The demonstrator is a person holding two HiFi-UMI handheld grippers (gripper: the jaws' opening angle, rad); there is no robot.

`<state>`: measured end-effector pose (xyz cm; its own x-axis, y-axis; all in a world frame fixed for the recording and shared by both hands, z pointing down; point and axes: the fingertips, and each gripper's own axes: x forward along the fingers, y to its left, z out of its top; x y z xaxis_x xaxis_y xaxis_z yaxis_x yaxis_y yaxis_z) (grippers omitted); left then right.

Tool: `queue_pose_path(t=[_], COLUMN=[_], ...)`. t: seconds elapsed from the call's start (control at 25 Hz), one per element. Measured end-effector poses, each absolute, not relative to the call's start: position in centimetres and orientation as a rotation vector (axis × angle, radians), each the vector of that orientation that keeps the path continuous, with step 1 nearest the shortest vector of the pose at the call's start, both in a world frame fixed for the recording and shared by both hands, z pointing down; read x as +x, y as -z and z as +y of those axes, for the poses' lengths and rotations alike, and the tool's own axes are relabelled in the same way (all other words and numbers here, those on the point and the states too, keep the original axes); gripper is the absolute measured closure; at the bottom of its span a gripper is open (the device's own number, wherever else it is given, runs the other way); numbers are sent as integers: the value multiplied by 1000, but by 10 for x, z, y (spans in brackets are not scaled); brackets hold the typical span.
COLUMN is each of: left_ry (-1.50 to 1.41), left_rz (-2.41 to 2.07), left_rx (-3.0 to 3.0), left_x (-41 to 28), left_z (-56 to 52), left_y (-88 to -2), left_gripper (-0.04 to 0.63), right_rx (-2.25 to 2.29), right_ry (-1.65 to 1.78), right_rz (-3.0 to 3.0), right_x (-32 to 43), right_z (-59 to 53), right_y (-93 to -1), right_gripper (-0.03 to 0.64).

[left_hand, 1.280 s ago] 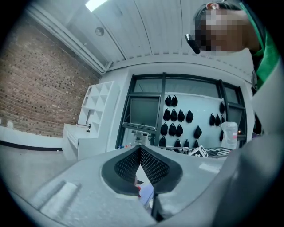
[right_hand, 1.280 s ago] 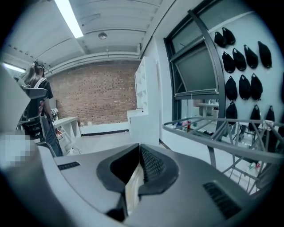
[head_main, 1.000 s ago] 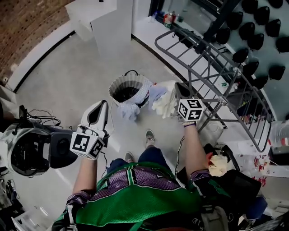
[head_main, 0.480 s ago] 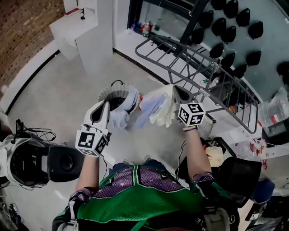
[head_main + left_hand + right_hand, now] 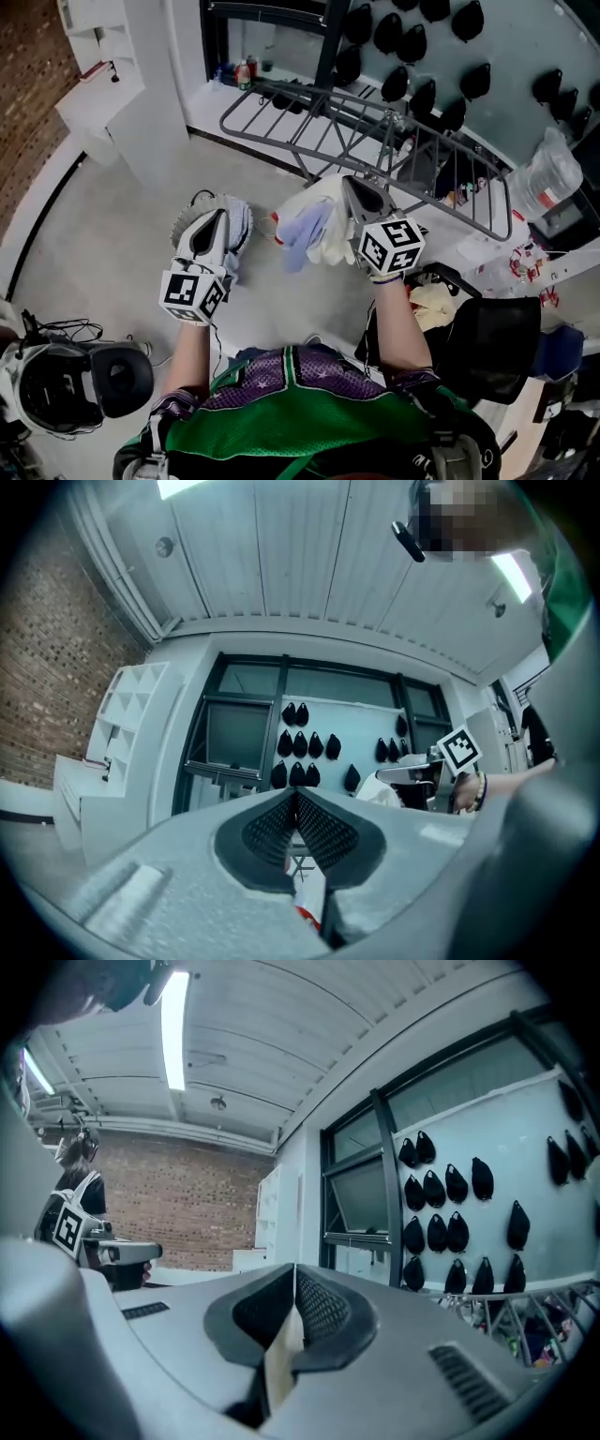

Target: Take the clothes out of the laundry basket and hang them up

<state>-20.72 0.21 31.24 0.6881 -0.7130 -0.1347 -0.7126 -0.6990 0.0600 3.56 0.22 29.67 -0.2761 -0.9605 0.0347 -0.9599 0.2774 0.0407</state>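
Because the pale garment [image 5: 314, 230] likely needs spreading before it goes over the drying rack [image 5: 375, 117] on the far side, both tongs hold it above the floor: the right gripper [image 5: 352, 190] is clenched on its cream fold, and the left gripper [image 5: 214, 221] is clamped on what looks like a thin white-and-red edge.

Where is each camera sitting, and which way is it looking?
Head view: on the person's head, facing steeply down at their green vest, left gripper, right gripper and the clothing they grip.
Left gripper view: rides the left gripper, facing along its shut jaws toward the window; the right hand shows.
Right gripper view: rides the right gripper, facing along its shut jaws toward the brick wall.
Shared: both gripper views show the black shapes on the wall.
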Motion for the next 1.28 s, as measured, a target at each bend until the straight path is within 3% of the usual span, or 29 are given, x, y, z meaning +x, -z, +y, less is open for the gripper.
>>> queue_pose_path(t=[0.6, 1.28], left_ry=[251, 240], left_rz=[-974, -655], left_rx=[2996, 3040], left_x=[-3, 132], left_z=[-23, -96], left_y=[-287, -288], left_gripper=[578, 578], right_rx=[2065, 2369], right_ry=[74, 93], right_rz=[-2420, -2153], right_x=[203, 346], right_z=[46, 37], right_y=[-261, -262], right_gripper=[609, 609])
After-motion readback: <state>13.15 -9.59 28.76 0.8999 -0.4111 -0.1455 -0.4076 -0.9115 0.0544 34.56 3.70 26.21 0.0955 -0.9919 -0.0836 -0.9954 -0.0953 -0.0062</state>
